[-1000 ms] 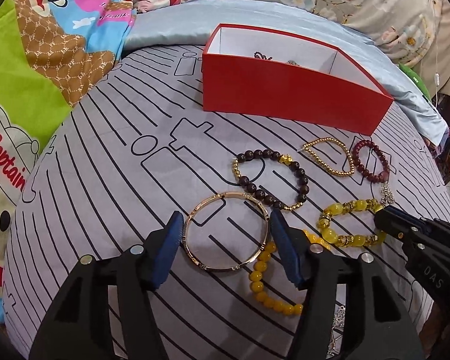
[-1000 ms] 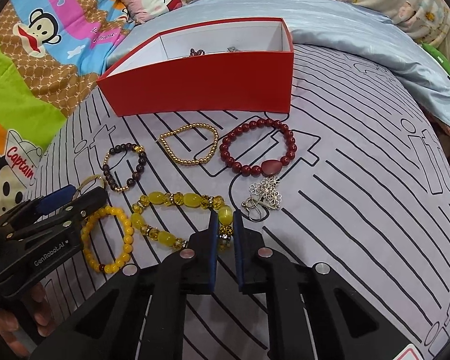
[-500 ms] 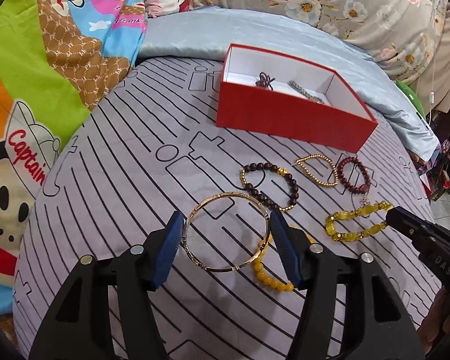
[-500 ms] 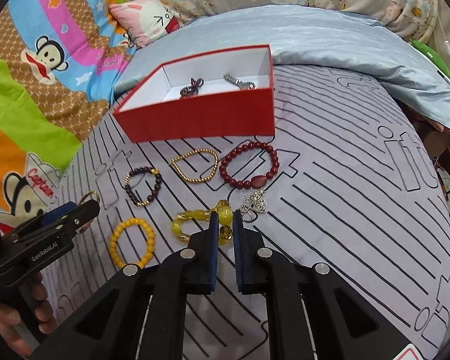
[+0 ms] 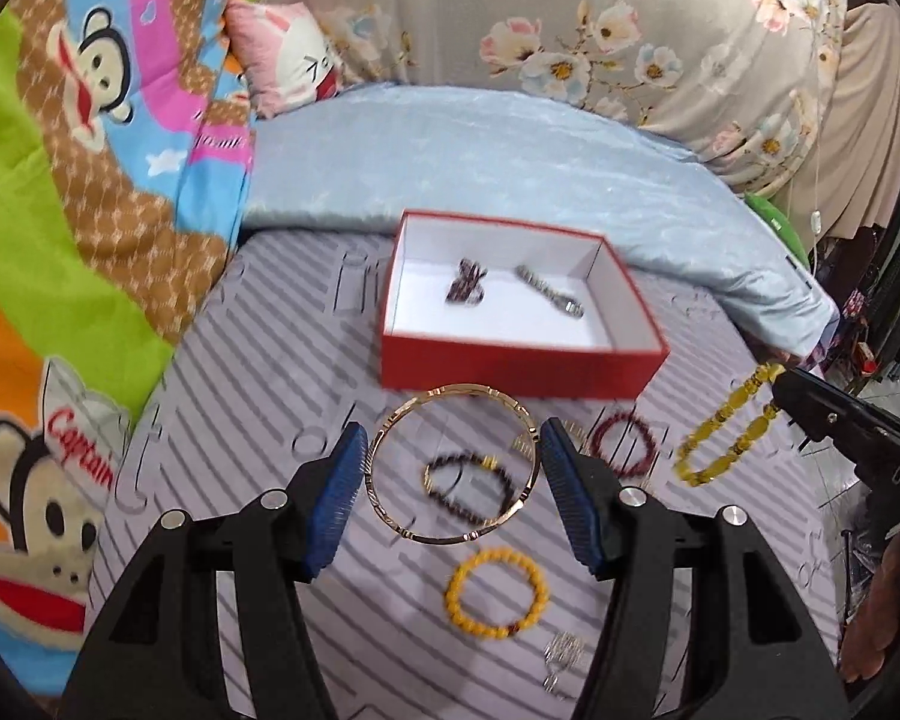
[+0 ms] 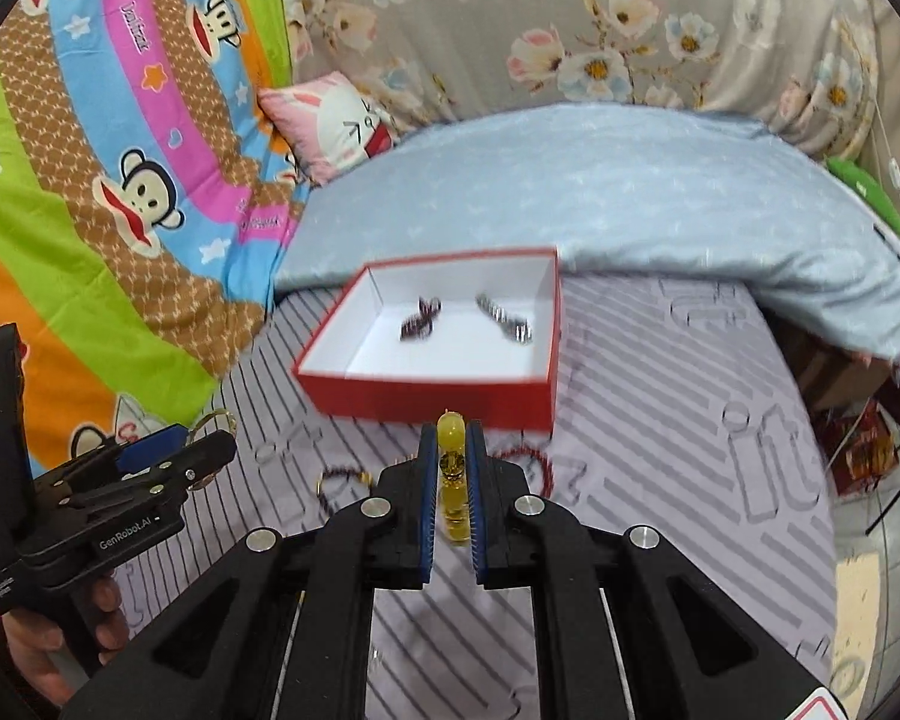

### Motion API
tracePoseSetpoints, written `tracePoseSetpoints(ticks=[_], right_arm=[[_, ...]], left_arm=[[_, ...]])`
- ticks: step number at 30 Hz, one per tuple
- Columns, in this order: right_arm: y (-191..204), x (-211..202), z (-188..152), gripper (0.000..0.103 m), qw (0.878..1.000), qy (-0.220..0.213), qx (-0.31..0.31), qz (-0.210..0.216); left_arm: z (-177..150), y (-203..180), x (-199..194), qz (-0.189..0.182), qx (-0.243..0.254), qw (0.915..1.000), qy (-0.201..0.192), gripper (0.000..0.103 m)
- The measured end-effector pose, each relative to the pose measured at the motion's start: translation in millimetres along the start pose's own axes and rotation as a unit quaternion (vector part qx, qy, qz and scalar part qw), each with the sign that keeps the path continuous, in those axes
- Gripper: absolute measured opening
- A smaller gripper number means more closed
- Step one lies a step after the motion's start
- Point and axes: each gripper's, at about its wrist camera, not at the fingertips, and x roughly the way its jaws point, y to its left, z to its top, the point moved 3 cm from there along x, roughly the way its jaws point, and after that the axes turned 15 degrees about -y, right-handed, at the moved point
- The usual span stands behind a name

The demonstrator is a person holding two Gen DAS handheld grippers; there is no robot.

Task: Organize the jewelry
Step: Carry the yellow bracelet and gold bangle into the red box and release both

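My left gripper (image 5: 453, 474) is shut on a gold bangle (image 5: 390, 516) and holds it in the air in front of the red box (image 5: 522, 369). My right gripper (image 6: 451, 468) is shut on a yellow bead bracelet (image 6: 452, 480), which hangs from it in the left wrist view (image 5: 723, 441). The box (image 6: 426, 387) is open, white inside, and holds two small pieces of jewelry. On the striped bedsheet lie a dark bead bracelet (image 5: 468, 486), a red bead bracelet (image 5: 624, 450), an orange bead bracelet (image 5: 498, 591) and a silver charm (image 5: 561, 657).
A light blue quilt (image 6: 600, 204) lies behind the box. A colourful cartoon blanket (image 5: 60, 210) is at the left and a pink pillow (image 6: 336, 120) at the back. The bed's edge falls away at the right, with floor clutter (image 6: 858, 450) beyond.
Both grippers have risen off the sheet with their pieces, the bangle and the yellow bracelet, and moved toward the red box, whose inside now shows.
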Motion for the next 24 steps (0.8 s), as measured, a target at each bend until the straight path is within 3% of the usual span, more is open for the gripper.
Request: tracePoseSetpoints(ticks=[6, 10, 17, 24], right_arm=[[0.9, 34.3, 49.7, 0.009, 0.999, -0.030, -0.010, 0.004], [-2.3, 74.5, 65.9, 0.009, 1.000, -0.021, 0.007, 0.011], [-6.9, 141.8, 51.4, 0.009, 0.999, 0.027, 0.030, 0.020], [-21.6, 183.4, 23.4, 0.009, 0.997, 0.067, 0.028, -0.001]], left_arm=[[51.2, -9.7, 37.8, -0.007, 0.014, 0.9993, -0.034, 0.057], [67.6, -10.5, 74.3, -0.017, 0.005, 0.9995, -0.027, 0.057], [60.7, -9.8, 134.3, 0.000, 0.019, 0.9998, -0.006, 0.057], [45.8, -8.2, 167.8, 0.007, 0.027, 0.9995, 0.015, 0.057]])
